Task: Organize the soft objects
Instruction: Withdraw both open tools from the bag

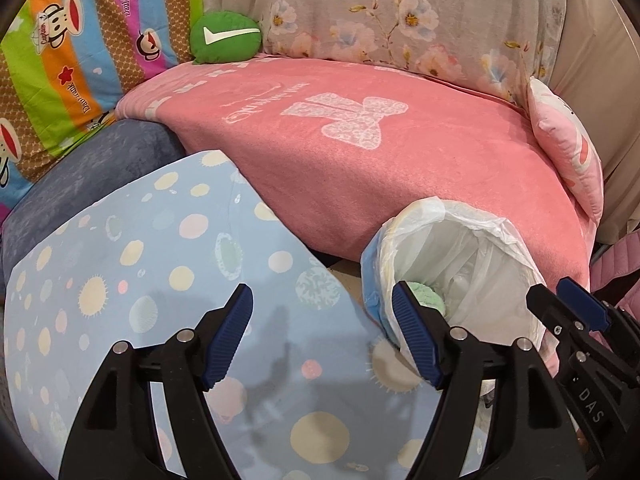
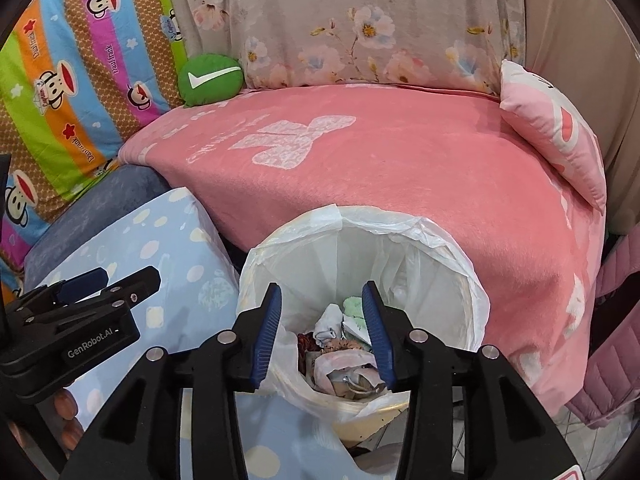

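Observation:
A bin lined with a white plastic bag (image 2: 420, 232) stands in front of the pink-covered seat. It holds several crumpled soft items, among them a pale green cloth (image 2: 354, 306). My right gripper (image 2: 322, 328) hangs open just above the bin's mouth, nothing between its blue pads. My left gripper (image 1: 324, 332) is open too, empty, over a light blue dotted cushion (image 1: 160, 264) to the left of the bin (image 1: 480, 240). A round green cushion with a white tick (image 1: 225, 36) rests at the seat's back left corner. A small pink pillow (image 2: 556, 132) leans at the right end.
A pink blanket (image 2: 400, 168) covers the seat, with a floral cover (image 2: 360, 28) behind it and a striped cartoon quilt (image 2: 80, 60) on the left. A blue-grey cushion (image 1: 100, 168) lies under the dotted one. A pink padded garment (image 2: 616, 340) hangs at far right.

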Demonstrator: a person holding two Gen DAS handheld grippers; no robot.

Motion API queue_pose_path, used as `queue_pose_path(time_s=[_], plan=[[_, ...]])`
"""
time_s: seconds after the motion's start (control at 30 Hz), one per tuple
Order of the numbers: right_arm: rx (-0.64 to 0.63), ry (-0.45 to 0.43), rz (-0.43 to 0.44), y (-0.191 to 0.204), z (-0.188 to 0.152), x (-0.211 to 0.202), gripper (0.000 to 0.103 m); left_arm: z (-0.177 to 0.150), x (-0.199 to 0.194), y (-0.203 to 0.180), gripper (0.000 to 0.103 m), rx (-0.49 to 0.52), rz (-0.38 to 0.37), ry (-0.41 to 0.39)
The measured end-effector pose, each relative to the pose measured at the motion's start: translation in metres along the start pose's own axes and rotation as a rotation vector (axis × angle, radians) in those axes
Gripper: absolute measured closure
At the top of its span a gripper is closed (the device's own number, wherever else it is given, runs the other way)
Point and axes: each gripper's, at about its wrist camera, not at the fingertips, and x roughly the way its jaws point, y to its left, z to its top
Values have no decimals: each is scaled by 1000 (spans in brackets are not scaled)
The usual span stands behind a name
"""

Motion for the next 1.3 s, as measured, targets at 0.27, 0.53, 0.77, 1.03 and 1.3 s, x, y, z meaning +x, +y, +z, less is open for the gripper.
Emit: queue_pose_path(time_s=[0.27,0.53,0.77,1.03,1.3], plan=[[-77,-4,-46,13,-16,-12,41,-16,-9,11,21,7,66,-8],[-94,5,-75,15,-32,-24,29,-37,-15,18,15,0,88,14],[-107,29,-104,14,-47,-28,18,-53,-21,19,13,5,93,25],[-115,56,-149,5,-67,-29,7,-70,-24,14,11,11,99,35],[-100,79,-158,-4,-82,-36,7,-80,-28,7,10,17,102,43]])
